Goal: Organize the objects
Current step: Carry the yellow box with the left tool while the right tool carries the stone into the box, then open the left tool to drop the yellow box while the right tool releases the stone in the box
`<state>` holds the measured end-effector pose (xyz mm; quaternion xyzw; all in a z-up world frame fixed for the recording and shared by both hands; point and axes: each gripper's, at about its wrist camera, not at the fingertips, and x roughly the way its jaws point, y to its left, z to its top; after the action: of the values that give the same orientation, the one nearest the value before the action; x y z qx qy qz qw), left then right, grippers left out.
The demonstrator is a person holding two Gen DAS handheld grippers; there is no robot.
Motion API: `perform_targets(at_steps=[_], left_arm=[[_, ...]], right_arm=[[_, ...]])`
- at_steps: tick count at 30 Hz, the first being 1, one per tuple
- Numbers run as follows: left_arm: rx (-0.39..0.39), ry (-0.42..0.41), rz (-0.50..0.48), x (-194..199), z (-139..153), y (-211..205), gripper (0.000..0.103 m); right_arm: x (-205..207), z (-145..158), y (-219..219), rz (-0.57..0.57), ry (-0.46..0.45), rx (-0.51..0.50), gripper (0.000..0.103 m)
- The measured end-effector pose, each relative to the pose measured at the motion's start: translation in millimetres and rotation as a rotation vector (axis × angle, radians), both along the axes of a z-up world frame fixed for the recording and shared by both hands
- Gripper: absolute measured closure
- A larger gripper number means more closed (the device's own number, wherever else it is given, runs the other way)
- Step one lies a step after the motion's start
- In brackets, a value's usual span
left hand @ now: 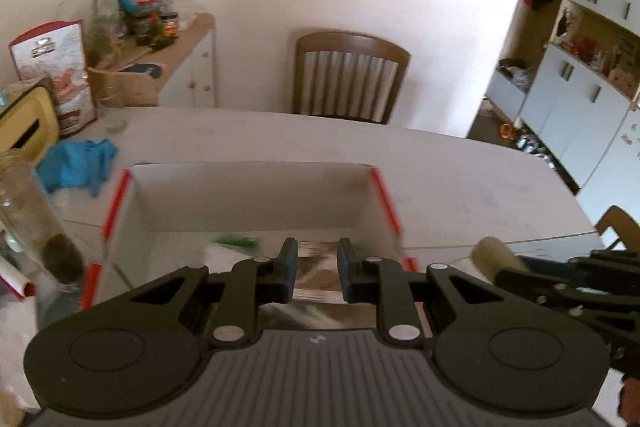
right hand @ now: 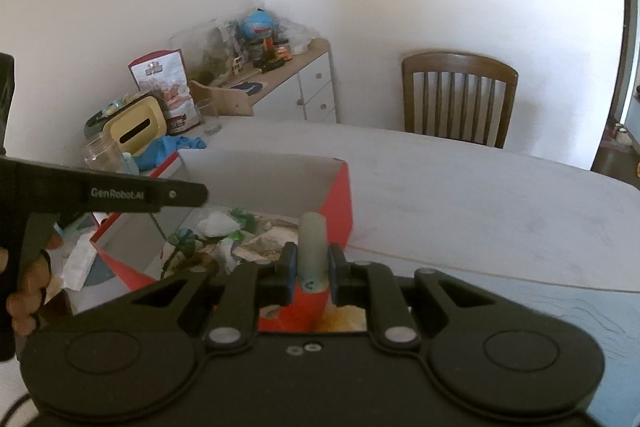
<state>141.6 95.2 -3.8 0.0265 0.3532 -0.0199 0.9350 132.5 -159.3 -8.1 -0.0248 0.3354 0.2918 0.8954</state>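
Two hand-held tongs hovered over an open red-and-white cardboard box (right hand: pixel 338 195) standing on a pale desk (right hand: pixel 480 187). The right tongs (right hand: pixel 312 267) were clamped shut on a pale, cream-coloured cylinder (right hand: pixel 314 243), perhaps a candle or a stick, held upright between the pads at the box's near right corner. That placing suggested the cylinder was meant for the box, as part of the tidying.

The left tongs (left hand: pixel 318 267) stood slightly apart with nothing between the pads, poised above the box's near edge. Whether they were about to pick something out could not be told.

Inside the box lay a jumble of items (right hand: pixel 224 235): white crumpled material, green pieces and paper, too blurred to name.

On the far left of the desk sat a blue cloth (left hand: pixel 78 163), a yellow container (right hand: pixel 136 129) and a clear jar (right hand: pixel 102 151). A wooden chair (left hand: pixel 350 75) stood at the desk's far side.
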Motion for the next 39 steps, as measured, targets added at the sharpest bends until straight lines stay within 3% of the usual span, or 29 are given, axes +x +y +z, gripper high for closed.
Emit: perform_targets(at_steps=[18,23,27,32,39], left_arm=[[0.001,0.066,0.066,14,-18,65,0.080],[0.004,0.073,0.088,14,-20,76,0.071],[0.010,0.064,0.103,13,-20,81,0.045],[0.017,0.064,0.098,13,-19,82,0.044],[0.024,0.050,0.078,10,-15,74,0.037]], right_arm=[[17,-41,111,0.134,0.043,-0.115,0.089],[22,-54,135,0.166,0.037,-0.146,0.089],[24,-62,152,0.194,0.035,-0.167,0.089],[26,-73,161,0.212,0.051,-0.193,0.089],[26,-67,151,0.218,0.069,-0.152,0.075]])
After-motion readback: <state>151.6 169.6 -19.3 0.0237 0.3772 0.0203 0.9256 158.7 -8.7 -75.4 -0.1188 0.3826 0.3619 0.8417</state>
